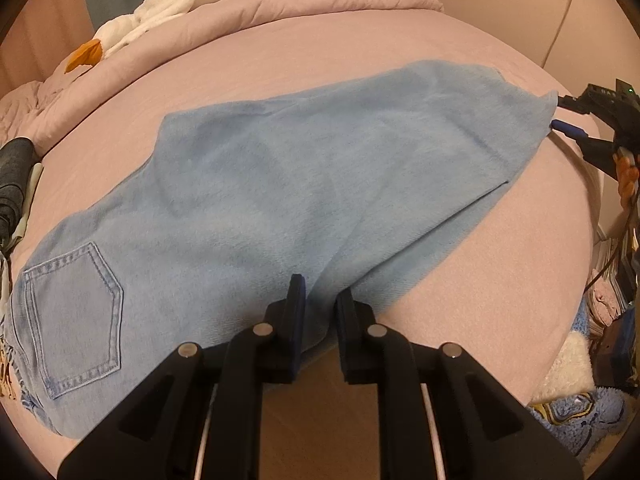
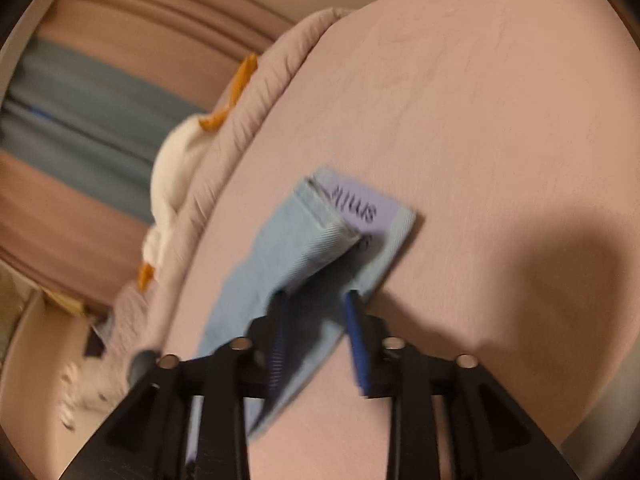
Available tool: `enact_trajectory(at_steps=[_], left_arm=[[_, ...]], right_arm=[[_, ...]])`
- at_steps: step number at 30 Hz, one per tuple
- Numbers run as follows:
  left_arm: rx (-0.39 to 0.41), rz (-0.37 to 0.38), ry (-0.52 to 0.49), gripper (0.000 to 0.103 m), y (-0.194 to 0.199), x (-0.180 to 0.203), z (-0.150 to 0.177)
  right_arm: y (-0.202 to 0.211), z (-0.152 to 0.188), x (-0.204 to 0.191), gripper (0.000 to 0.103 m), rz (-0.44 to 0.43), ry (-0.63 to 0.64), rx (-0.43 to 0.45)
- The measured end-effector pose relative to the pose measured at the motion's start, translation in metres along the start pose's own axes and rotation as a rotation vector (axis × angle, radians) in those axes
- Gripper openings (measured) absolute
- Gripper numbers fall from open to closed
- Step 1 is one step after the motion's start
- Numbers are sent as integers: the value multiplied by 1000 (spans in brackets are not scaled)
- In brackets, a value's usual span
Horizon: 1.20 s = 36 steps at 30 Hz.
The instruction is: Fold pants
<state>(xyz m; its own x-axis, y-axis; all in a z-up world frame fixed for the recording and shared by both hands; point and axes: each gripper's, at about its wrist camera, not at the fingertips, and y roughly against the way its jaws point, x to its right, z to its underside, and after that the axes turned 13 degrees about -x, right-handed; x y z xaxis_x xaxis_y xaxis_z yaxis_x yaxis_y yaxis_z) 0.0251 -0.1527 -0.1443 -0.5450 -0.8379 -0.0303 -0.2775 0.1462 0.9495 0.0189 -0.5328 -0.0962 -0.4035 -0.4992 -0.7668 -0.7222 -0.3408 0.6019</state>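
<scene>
Pink sheet covers the bed (image 1: 360,52), and the pale blue pants (image 1: 280,184) lie across it already doubled leg on leg, back pocket (image 1: 74,320) at your left, hems at your right. Your next fold looks like hem to waist, so work from the big shape down.

Your left gripper (image 1: 320,300) sits at the near edge of the pants by the crotch, fingers a little apart with cloth running between them; I cannot tell whether they truly pinch it.

Your right gripper (image 2: 316,304) is at the hem end (image 2: 344,220), fingers apart and astride the denim edge, not clamped. That view is blurred.

Close on both layers of hem before lifting, or the lower leg will likely stay behind. Keep the left end pinned and carry the hem over low and level.
</scene>
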Motion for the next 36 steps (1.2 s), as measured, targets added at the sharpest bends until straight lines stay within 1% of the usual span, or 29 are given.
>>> enact_trajectory(at_steps=[3, 5, 8, 12, 15, 20, 21, 22, 24, 27, 29, 30, 31, 32, 33, 34, 35, 36], left_arm=[[-6, -3, 3, 16, 0, 2, 1], [-10, -3, 8, 17, -1, 1, 0], [-12, -2, 20, 18, -1, 0, 1], [-23, -1, 39, 19, -4, -2, 0], [-27, 2, 51, 20, -5, -3, -2], [-29, -3, 52, 20, -5, -2, -3], [-30, -4, 52, 20, -5, -1, -3], [-30, -4, 53, 20, -5, -1, -3], [-30, -5, 53, 20, -5, -1, -4], [-30, -3, 53, 20, -5, -1, -3], [-30, -5, 52, 20, -4, -1, -3], [-29, -7, 51, 21, -4, -2, -3], [-29, -10, 49, 22, -5, -1, -3], [-28, -11, 48, 22, -5, -2, -3], [-28, -10, 49, 22, -5, -2, -3], [-29, -8, 51, 23, -5, -3, -3], [-29, -6, 54, 23, -5, -4, -4], [-29, -5, 57, 23, -6, -4, -4]], right_arm=[[-11, -10, 3, 34, -27, -83, -17], [-18, -11, 4, 34, -109, -139, -21], [-23, -13, 17, 34, -158, -210, -28], [-22, -18, 29, 34, -233, -285, 3], [-24, -16, 45, 34, -332, -370, 22], [-36, -20, 50, 34, -418, -411, -18], [-37, -22, 48, 37, -434, -413, -19], [-38, -24, 47, 45, -454, -419, -19], [-38, -27, 48, 51, -485, -434, -20], [-38, -29, 50, 51, -468, -446, -39], [-38, -32, 45, 51, -425, -438, -75], [-38, -33, 44, 52, -413, -435, -88], [-38, -34, 42, 57, -415, -441, -103], [-36, -37, 42, 59, -445, -455, -100], [-33, -38, 43, 63, -463, -460, -81], [-29, -39, 42, 68, -449, -456, -65], [-28, -42, 41, 69, -393, -448, -72], [-31, -44, 39, 70, -350, -446, -100]])
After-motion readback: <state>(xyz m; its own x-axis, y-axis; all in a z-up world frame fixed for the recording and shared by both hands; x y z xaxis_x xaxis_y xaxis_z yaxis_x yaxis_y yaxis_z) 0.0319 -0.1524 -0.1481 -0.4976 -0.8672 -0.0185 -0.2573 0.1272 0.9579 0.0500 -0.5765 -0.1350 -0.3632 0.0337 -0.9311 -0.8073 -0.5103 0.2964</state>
